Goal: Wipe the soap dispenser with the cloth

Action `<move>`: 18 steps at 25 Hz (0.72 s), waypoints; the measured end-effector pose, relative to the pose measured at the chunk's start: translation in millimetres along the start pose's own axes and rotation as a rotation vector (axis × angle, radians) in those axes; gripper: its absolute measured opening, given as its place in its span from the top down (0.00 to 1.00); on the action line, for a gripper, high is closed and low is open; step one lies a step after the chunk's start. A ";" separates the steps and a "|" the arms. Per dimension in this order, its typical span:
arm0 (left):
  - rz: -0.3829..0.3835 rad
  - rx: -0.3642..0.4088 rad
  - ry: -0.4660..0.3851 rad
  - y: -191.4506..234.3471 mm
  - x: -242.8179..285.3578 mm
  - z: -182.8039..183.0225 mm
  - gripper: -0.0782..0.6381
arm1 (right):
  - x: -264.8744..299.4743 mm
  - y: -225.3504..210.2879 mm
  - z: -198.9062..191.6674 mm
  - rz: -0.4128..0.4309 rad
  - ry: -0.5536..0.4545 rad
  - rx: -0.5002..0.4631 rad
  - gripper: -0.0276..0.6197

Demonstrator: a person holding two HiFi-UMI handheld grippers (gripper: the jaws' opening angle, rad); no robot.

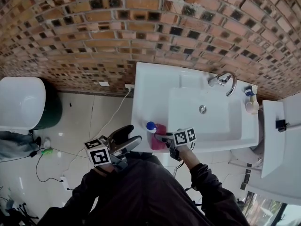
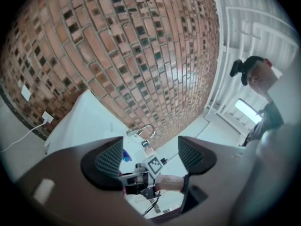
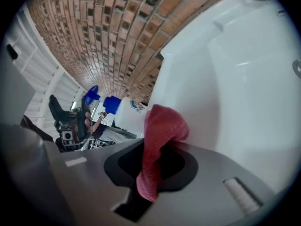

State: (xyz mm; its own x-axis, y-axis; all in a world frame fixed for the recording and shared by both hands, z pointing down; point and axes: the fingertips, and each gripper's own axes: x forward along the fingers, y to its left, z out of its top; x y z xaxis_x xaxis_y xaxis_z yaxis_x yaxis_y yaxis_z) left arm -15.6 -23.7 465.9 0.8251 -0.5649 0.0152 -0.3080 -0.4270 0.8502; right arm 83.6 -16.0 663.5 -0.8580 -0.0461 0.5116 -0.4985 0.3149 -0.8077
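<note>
Brick wall point(image 1: 141, 27); tiled floor point(image 1: 84, 121); white sink point(image 1: 155, 88). On near-left rim of sink: soap dispenser point(image 1: 151, 125). Right gripper point(image 1: 162, 138) pinched on red cloth point(image 1: 159, 144), just beside soap dispenser. Left gripper point(image 2: 150, 157) spread, empty. White body of soap dispenser visible in right gripper view only; in head view, blue pump alone.

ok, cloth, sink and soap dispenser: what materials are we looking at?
cloth: soft red fabric with a fuzzy nap that folds limply, probably terry or microfibre.
sink: smooth glossy white with light sheen, likely glazed ceramic.
soap dispenser: opaque white body with a blue pump top, looks like plastic.
</note>
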 end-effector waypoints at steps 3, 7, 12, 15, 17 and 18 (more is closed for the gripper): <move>0.001 -0.008 0.002 1.3 -2.7 -1.2 0.40 | -22.2 22.6 16.1 0.058 -0.009 -0.158 0.87; 0.001 -0.005 0.019 1.7 -3.0 -4.9 0.40 | -44.0 51.3 54.1 0.165 0.076 -0.385 0.87; 0.045 0.042 0.051 9.2 -2.2 -14.2 0.39 | -39.6 75.3 93.1 0.275 0.241 -0.537 0.87; 0.059 0.062 0.073 12.8 -1.7 -22.3 0.38 | -26.0 72.1 92.6 0.294 0.398 -0.573 0.87; 0.067 0.051 0.067 13.3 -2.9 -24.8 0.38 | -15.9 63.7 88.6 0.293 0.481 -0.572 0.87; 0.074 0.045 0.061 13.6 -4.0 -25.2 0.38 | -11.0 59.1 86.1 0.294 0.515 -0.565 0.87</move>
State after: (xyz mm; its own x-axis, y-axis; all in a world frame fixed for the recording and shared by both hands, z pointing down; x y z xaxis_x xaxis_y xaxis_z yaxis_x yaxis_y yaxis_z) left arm -11.1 -9.4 490.7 0.8260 -0.5529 0.1098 -0.3889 -0.4179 0.8211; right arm 52.9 -78.6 584.9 -0.7106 0.5111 0.4835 -0.0061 0.6827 -0.7307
